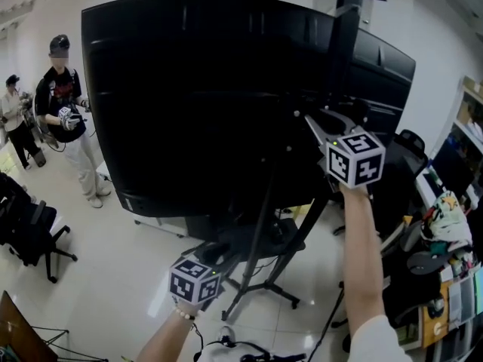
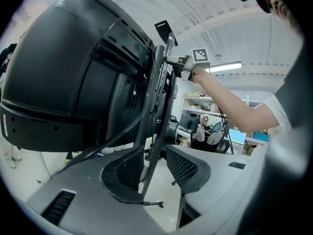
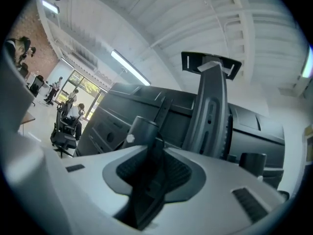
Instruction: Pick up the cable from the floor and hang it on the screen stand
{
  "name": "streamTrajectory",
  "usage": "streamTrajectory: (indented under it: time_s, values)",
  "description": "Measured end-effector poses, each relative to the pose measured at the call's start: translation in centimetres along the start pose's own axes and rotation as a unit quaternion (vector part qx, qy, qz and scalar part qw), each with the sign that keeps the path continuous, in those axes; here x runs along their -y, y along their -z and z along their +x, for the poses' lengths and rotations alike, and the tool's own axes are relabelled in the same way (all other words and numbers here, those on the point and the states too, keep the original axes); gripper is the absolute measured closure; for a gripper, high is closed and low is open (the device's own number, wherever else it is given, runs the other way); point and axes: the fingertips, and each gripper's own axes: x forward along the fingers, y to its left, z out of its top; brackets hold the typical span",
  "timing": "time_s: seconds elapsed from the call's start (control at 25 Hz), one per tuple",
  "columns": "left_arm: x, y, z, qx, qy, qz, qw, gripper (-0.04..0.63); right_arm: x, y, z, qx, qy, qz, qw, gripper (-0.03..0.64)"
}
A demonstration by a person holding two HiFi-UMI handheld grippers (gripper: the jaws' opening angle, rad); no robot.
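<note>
Jaws standing wide and holding nothing, the left gripper (image 2: pixel 152 173) is hovering low by the screen stand (image 1: pixel 343 47) with the light, limp cable (image 3: pixel 144 195) running loosely between them, while higher on the stand the right gripper (image 3: pixel 156 165) is cradling it in half-open jaws, a cord probably best pinched straight across.

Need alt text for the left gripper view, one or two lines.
The left gripper has its jaws apart, with a thin black cable running up between them toward the right gripper, which is held high against the screen stand. A large black screen fills the left, with office clutter behind.
</note>
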Motion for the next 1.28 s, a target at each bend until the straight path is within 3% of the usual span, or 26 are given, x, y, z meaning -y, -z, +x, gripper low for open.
streamTrajectory:
  time_s: [0.08, 0.4, 0.48, 0.52, 0.56, 0.64, 0.92, 1.28]
  values:
    - [0.9, 1.8, -0.2, -0.010, -0.003, -0.011, 0.9999, 0.451, -0.1, 0.1, -0.6, 0.002, 0.009, -0.001, 1.000, 0.460]
    - [5.3, 5.1, -2.9, 0.008, -0.027, -0.024, 0.9993, 0.464, -3.8, 1.1, -8.9, 0.045, -0.003, 0.017, 0.999, 0.466]
    - [6.5, 5.1, -3.7, 0.027, -0.039, -0.013, 0.9988, 0.548, -5.3, 2.6, -11.8, 0.046, -0.019, 0.035, 0.998, 0.509]
    - [7.1, 5.1, -4.0, 0.034, -0.046, -0.009, 0.9983, 0.594, -6.0, 3.6, -13.4, 0.044, -0.023, 0.044, 0.998, 0.547]
    - [7.6, 5.2, -4.1, 0.038, -0.051, -0.007, 0.9980, 0.595, -6.6, 4.7, -14.9, 0.041, -0.025, 0.055, 0.997, 0.589]
    - [8.8, 5.7, -4.3, 0.040, -0.056, -0.006, 0.9976, 0.595, -8.0, 7.3, -18.0, 0.034, -0.035, 0.087, 0.995, 0.614]
    - [12.3, 9.0, -4.1, 0.029, -0.066, -0.010, 0.9973, 0.595, -13.8, 18.4, -26.8, -0.017, -0.051, 0.207, 0.977, 0.614]
    - [13.4, 15.5, -4.1, 0.000, -0.081, -0.063, 0.9948, 0.595, -20.9, 29.8, -33.3, -0.114, -0.040, 0.301, 0.946, 0.614]
